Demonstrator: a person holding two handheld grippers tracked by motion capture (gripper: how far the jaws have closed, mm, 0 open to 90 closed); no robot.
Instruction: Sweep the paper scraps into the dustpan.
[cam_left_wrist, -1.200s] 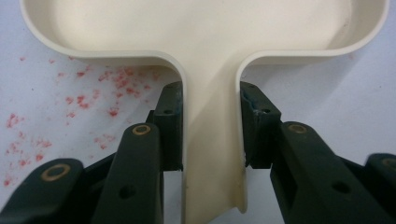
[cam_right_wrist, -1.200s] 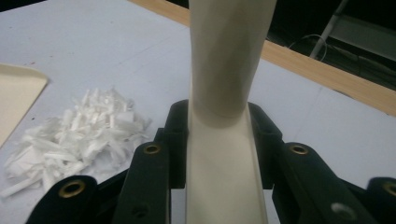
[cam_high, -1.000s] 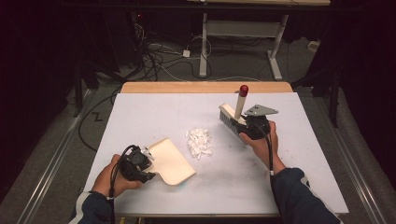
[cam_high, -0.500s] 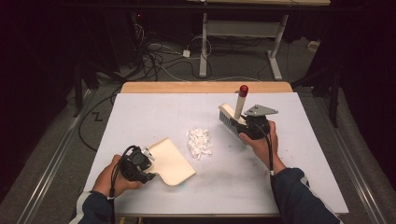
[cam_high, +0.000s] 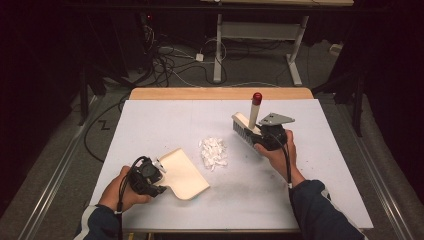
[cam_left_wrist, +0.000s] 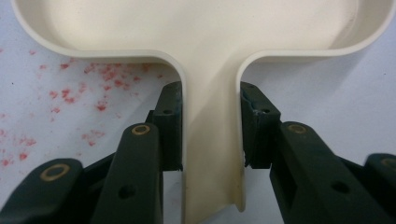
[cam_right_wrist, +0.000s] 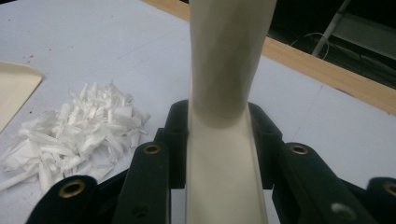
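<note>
**White table, dustpan and brush both clamped**

White and broad, the table (cam_high: 150, 125) took up the middle of the high view, with a strip of wooden edge (cam_high: 220, 93) along its far side. Lower left of centre lay the cream dustpan (cam_high: 182, 172), flat on the surface, its open mouth turned toward the paper. The left gripper (cam_high: 147, 175) sat at the pan's lower-left end, and in the left gripper view its jaws were clamped on the dustpan's handle (cam_left_wrist: 212, 140), one pad pressed to each side. Right of centre, the right gripper (cam_high: 267, 136) was locked on the cream brush (cam_high: 245, 127); the red-capped handle tip (cam_high: 257, 97) pointed toward the top of the frame, bristles down at the table. Dead centre, between pan and brush and touching neither, sat the small heap of white paper shreds (cam_high: 213, 151). Red specks (cam_left_wrist: 70, 93) dotted the surface beside the pan.
</note>
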